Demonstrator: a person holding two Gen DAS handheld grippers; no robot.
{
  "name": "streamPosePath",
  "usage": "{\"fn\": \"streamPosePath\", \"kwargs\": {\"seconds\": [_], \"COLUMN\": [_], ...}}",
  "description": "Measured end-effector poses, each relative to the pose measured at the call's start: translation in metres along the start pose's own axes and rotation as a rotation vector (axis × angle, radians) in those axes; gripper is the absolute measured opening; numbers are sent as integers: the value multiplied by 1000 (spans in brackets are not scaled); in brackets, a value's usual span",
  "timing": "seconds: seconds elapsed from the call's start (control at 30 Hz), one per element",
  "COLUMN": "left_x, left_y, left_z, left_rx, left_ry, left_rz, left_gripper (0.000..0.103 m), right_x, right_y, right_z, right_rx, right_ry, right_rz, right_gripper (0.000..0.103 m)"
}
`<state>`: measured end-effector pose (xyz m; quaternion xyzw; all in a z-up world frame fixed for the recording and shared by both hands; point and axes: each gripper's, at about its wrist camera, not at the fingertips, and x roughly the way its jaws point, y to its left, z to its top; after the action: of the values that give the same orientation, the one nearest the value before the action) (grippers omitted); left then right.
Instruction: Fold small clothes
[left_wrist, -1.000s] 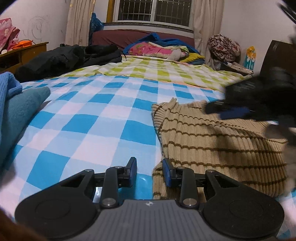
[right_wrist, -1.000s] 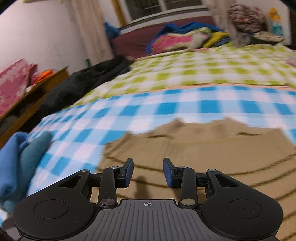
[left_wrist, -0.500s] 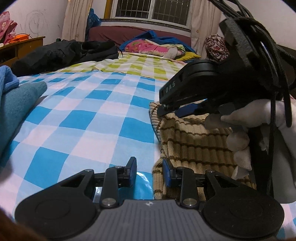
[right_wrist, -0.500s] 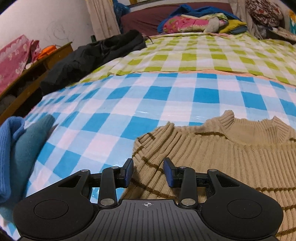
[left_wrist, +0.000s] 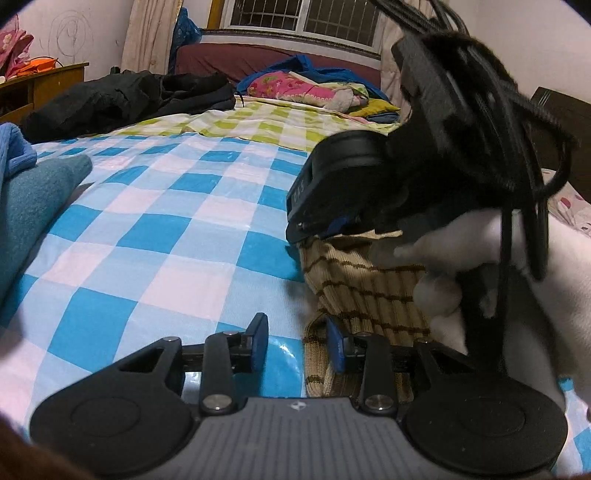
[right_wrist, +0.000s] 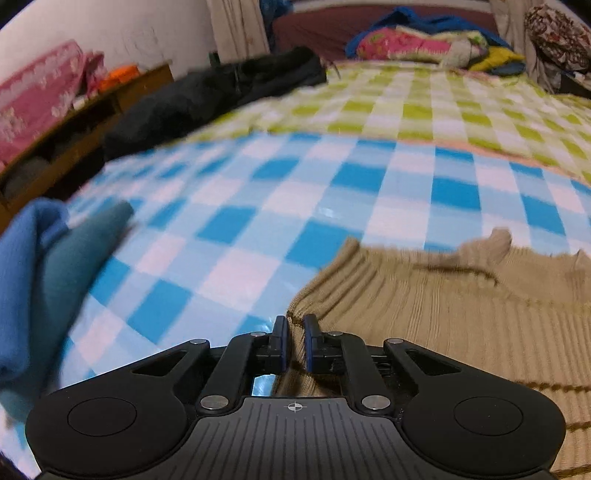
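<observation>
Left wrist view: the left hand-held gripper (left_wrist: 297, 341) sits low at the near edge of the blue-checked bed sheet (left_wrist: 159, 236). Its jaws are opening slightly; the near left edge of the tan striped sweater (left_wrist: 354, 291) lies against the right pad, not pinched, while the left pad stands over bare sheet. A second ago the right hand-held gripper (left_wrist: 314, 230) was a blur at the right side; now it is planted on the sweater's far left corner, held by a white-gloved hand (left_wrist: 461, 254). Folded blue clothes (left_wrist: 29, 199) lie at the far left.

Right wrist view: the jaws of the right hand-held gripper (right_wrist: 294, 345) are closing and stand nearly together, with the sweater's (right_wrist: 461, 314) ribbed left corner between the pads. A second ago they stood wide over the middle of the garment; now they sit at its left edge, with the neckline to the far right. The picture is blurred, so full contact is uncertain. In my judgement the corner grip is nearly made, and the fold itself is not begun.
</observation>
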<state>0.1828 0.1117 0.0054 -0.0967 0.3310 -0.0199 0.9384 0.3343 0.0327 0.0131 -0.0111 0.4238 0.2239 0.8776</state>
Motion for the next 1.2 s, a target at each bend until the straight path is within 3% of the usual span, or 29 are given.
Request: {"fn": "streamPosePath", "kwargs": {"seconds": [0.33, 0.47, 0.6, 0.9, 1.07, 1.2], "left_x": [-5, -7, -7, -7, -8, -8], "left_y": [0, -1, -3, 0, 0, -1], "left_z": [1, 1, 0, -1, -2, -3], "left_rx": [-4, 2, 9, -16, -15, -14], "left_ry": [0, 0, 5, 11, 13, 16], "left_rz": [-18, -27, -28, -48, -55, -57], "left_gripper": [42, 43, 43, 43, 43, 43], "right_x": [-14, -16, -10, -20, -13, -4], "right_y": [2, 4, 8, 3, 11, 21], "right_z": [6, 6, 2, 13, 11, 8], "right_rx": [7, -4, -35, -4, -31, -88], "right_ry": [-14, -6, 32, 24, 59, 86], "right_rz": [10, -6, -36, -40, -54, -100], "right_gripper": [21, 32, 32, 32, 40, 40]}}
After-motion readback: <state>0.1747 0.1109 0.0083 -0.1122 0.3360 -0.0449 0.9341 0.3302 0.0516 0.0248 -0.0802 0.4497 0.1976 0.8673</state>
